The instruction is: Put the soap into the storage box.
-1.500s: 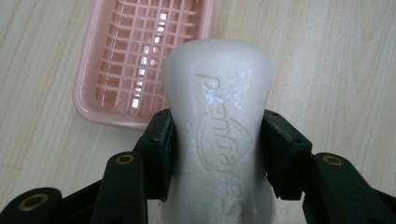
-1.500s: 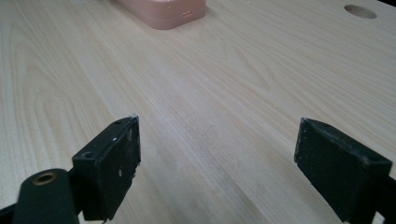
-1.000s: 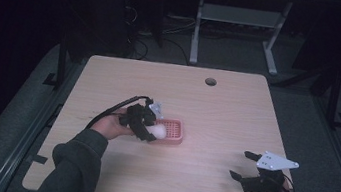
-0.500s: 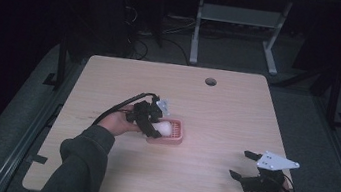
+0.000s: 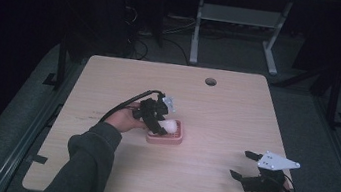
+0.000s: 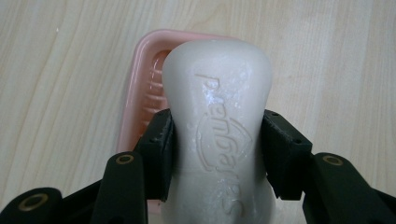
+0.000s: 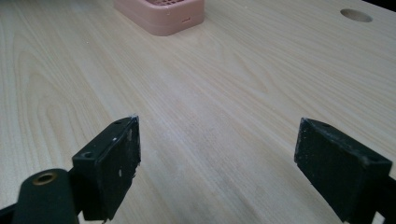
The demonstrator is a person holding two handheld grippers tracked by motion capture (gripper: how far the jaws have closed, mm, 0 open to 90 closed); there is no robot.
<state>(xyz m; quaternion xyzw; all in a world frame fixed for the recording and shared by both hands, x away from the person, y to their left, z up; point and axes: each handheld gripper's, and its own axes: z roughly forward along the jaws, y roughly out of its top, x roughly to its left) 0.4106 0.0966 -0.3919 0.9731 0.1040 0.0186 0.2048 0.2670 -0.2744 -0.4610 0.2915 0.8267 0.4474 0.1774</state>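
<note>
The left hand-held gripper (image 5: 160, 123) has slid a little to the right since a second ago and now hangs over the pink soap dish (image 6: 135, 93) mid-desk (image 5: 226, 119). It's clamped on the white soap bar (image 6: 219, 135), pads squeezing both long sides, the bar's long axis running straight out past the jaws above the dish. The right hand-held gripper (image 5: 249, 170) sits spread wide with nothing in it near the desk's front right corner.

Most of the pink soap dish (image 6: 135, 93) hidden behind the soap bar (image 6: 219, 135), its near end seemingly cut off.
</note>
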